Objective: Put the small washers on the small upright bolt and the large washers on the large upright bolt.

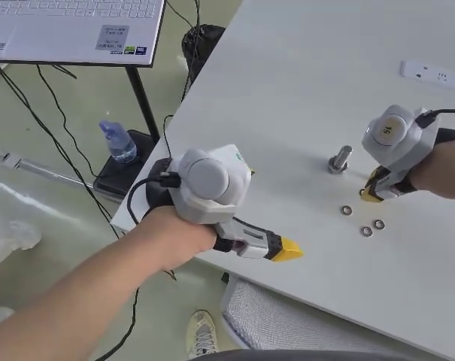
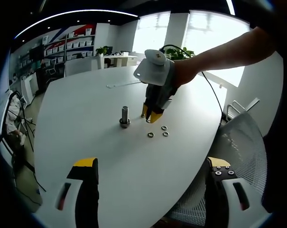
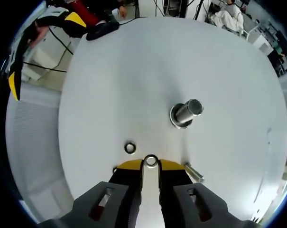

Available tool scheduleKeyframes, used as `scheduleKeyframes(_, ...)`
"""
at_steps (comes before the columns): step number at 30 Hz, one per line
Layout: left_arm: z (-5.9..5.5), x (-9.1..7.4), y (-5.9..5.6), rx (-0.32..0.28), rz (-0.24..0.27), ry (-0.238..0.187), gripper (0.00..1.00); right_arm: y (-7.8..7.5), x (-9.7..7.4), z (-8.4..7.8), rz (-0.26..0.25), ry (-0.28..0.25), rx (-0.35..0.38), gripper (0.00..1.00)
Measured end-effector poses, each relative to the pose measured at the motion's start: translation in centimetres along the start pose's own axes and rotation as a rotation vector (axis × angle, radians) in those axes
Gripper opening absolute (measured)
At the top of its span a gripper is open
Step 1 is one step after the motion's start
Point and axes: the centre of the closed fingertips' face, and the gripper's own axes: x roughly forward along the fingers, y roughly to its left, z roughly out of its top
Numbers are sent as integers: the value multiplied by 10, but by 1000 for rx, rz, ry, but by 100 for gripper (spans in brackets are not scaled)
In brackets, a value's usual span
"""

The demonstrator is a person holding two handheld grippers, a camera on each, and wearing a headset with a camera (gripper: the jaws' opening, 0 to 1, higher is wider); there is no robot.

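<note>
The bench (image 1: pixel 302 90) is finished in smooth, matt white. Bright polished metal is seen on the large bolt (image 1: pixel 340 160), the 3 loose washers (image 1: pixel 367 232) and the washer (image 3: pixel 151 160) pinched by the right gripper (image 3: pixel 151 165). The fingers (image 2: pixel 85 162) of the left gripper (image 2: pixel 152 164) are tipped in matt yellow plastic.

Was an open office or lab, white bench (image 1: pixel 287 90), laptop (image 1: pixel 69 30) on a stand (image 1: pixel 141 98), stocked shelves (image 2: pixel 72 45), big windows (image 2: pixel 155 33), mesh chair (image 2: pixel 238 140).

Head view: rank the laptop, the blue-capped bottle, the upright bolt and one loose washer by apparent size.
1. laptop, even cropped by the frame.
2. bottle, barely ahead of the next; it is farther from the camera, so unsure.
3. upright bolt.
4. washer, clearly smallest.
</note>
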Motion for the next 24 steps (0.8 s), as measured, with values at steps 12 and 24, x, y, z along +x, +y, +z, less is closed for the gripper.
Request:
scheduleKeyframes(12,6,3,-4,13,-5,3,96,-1,-13,-23,-2,-19,72,12)
scheduleKeyframes(24,3,3,-8,9,-1,12,97,-6,-20,-52,-23,1,107,12)
